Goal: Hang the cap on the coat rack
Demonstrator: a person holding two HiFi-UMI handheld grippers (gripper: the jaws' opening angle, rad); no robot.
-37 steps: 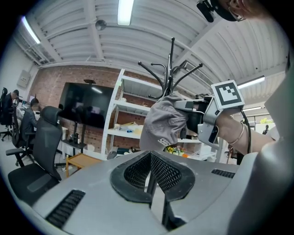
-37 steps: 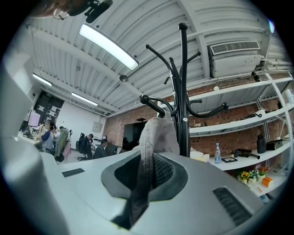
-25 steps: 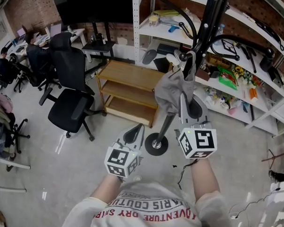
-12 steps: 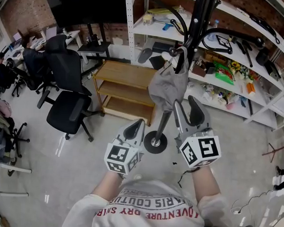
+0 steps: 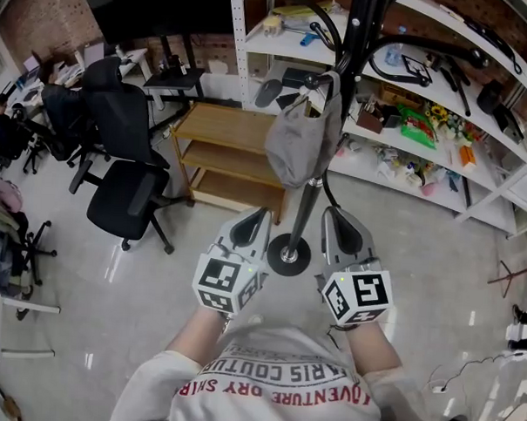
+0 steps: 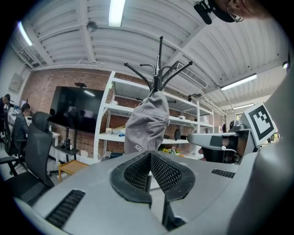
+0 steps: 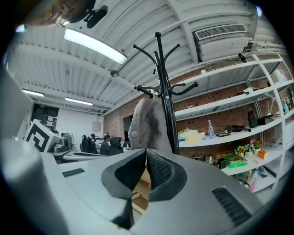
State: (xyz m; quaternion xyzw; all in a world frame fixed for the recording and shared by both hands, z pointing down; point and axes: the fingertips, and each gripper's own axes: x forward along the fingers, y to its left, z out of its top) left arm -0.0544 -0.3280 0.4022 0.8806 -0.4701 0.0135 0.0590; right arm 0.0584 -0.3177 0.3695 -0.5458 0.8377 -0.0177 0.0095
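The grey cap hangs from a hook of the black coat rack, whose round base stands on the floor between my two grippers. My right gripper is low and just right of the pole, well below the cap, shut with nothing in it. Left of the base, my left gripper is likewise shut and empty. The left gripper view has the cap hanging free ahead of the closed jaws. From the right gripper view, the cap and rack rise beyond the closed jaws.
A low wooden shelf cart stands behind the rack on the left. White shelving full of small items runs along the back right. Black office chairs stand at the left, with people at desks in the far corner.
My right gripper was up at the cap; it let go, drew back down toward me and its jaws closed. The cap stays hanging on the hook. The left gripper barely moved.
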